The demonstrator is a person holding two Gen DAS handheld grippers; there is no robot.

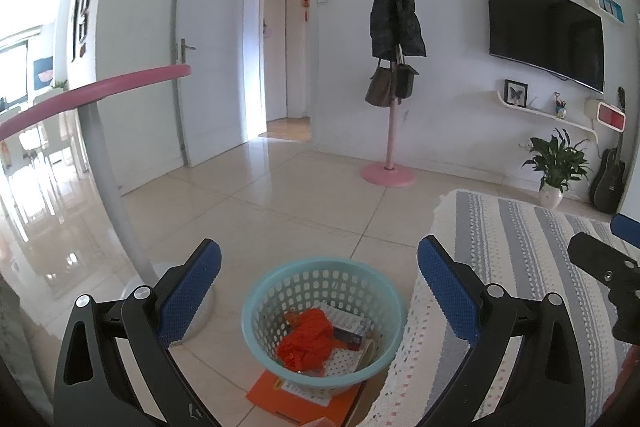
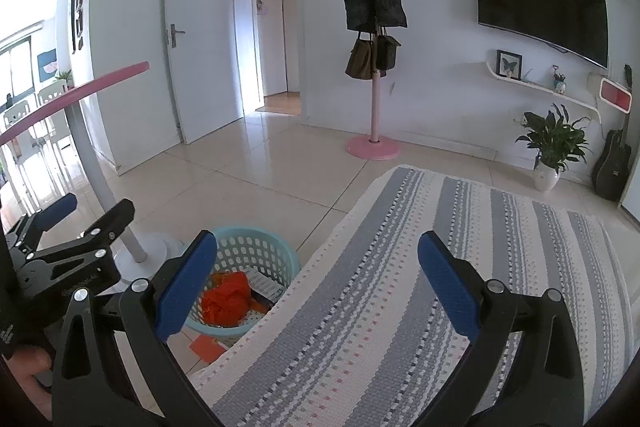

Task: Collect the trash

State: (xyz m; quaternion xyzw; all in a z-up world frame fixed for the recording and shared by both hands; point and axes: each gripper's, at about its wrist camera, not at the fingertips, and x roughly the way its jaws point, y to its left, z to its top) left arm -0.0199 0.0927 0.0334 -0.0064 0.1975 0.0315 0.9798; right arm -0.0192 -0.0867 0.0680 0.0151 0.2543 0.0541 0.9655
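The round light-blue perforated plastic basket (image 1: 324, 323) stands upright on the tiled floor (image 1: 256, 211), mouth up, just beside the striped woven cloth (image 2: 440, 267). Crumpled orange-red trash (image 1: 306, 339) lies inside. The left gripper (image 1: 320, 291) hangs above it, jaws wide apart and empty; the right gripper (image 2: 318, 287) is likewise spread over the cloth.

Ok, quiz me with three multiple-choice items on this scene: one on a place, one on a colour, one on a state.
1. Where does the perforated light-blue plastic basket stand?
A on the striped woven cloth
B on the tiled floor beside that cloth
C on the pink-edged table

2. What colour is the crumpled bag in the basket?
A orange-red
B green
C white

3. How are the left gripper fingers?
A shut on trash
B open, holding nothing
C hidden

Answers: B, its base rests on floor tiles; A, bright orange-red shows inside; B, blue pads stand wide apart.
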